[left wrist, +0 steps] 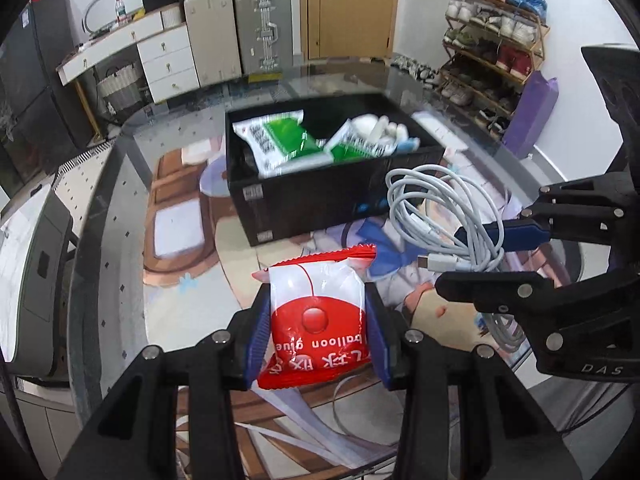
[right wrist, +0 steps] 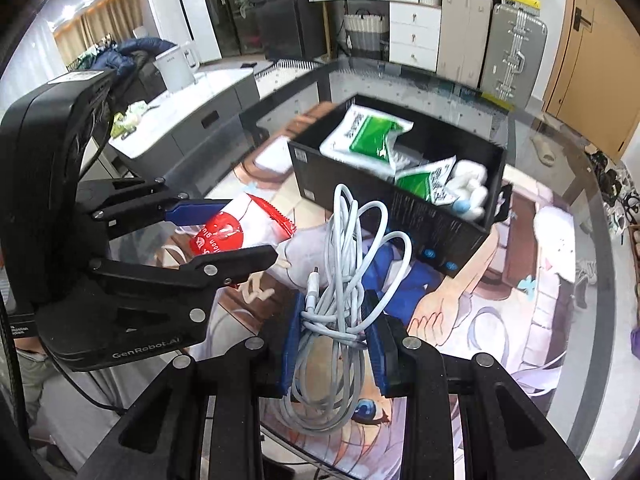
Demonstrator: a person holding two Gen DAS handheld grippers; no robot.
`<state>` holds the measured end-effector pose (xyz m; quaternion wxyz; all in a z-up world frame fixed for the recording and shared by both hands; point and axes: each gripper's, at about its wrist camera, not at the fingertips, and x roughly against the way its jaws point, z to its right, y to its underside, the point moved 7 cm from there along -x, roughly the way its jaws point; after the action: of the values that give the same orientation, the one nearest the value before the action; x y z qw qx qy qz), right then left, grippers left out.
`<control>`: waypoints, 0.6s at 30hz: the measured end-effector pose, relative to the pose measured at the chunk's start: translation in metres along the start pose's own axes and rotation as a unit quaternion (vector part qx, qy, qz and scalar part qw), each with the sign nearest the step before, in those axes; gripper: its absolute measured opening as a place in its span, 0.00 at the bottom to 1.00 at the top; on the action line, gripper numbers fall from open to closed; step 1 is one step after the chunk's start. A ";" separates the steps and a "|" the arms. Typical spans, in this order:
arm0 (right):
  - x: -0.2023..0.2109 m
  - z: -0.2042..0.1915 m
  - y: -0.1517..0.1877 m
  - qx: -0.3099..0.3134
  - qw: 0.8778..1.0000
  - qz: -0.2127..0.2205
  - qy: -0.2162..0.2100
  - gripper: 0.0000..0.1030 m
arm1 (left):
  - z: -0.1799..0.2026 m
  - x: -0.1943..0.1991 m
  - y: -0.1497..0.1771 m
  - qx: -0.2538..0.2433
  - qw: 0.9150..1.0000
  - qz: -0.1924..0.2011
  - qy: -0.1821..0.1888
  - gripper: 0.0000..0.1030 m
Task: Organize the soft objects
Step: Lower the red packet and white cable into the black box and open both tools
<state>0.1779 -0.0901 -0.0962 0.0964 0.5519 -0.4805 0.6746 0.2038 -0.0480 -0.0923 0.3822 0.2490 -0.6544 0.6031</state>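
- My left claw is clamped on the red-and-white packet, held above the table.
- My right claw is clamped on the coiled white cable.
- The black box lies straight ahead, farther off, its long side facing me; the right claw looks nearer.

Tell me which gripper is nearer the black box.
Right, it seems. The right gripper, shut on the white cable, sits just before the black box; the left gripper sits farther back.
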 end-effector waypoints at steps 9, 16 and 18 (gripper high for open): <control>0.056 -0.008 -0.020 0.000 0.997 0.072 0.008 0.29 | -0.002 0.034 -0.023 0.013 0.999 0.053 0.001 0.41; 0.086 -0.010 -0.042 -0.009 0.992 0.124 0.019 0.29 | -0.003 0.062 -0.044 0.017 0.994 0.105 -0.001 0.41; 0.093 -0.009 -0.050 -0.011 0.989 0.142 0.027 0.29 | -0.005 0.067 -0.053 0.020 0.992 0.121 -0.007 0.41</control>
<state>0.1703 -0.0948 0.0096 0.0190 0.4585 -0.5586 0.6909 0.2068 -0.0420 -0.0068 0.2971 0.1797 -0.6702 0.6559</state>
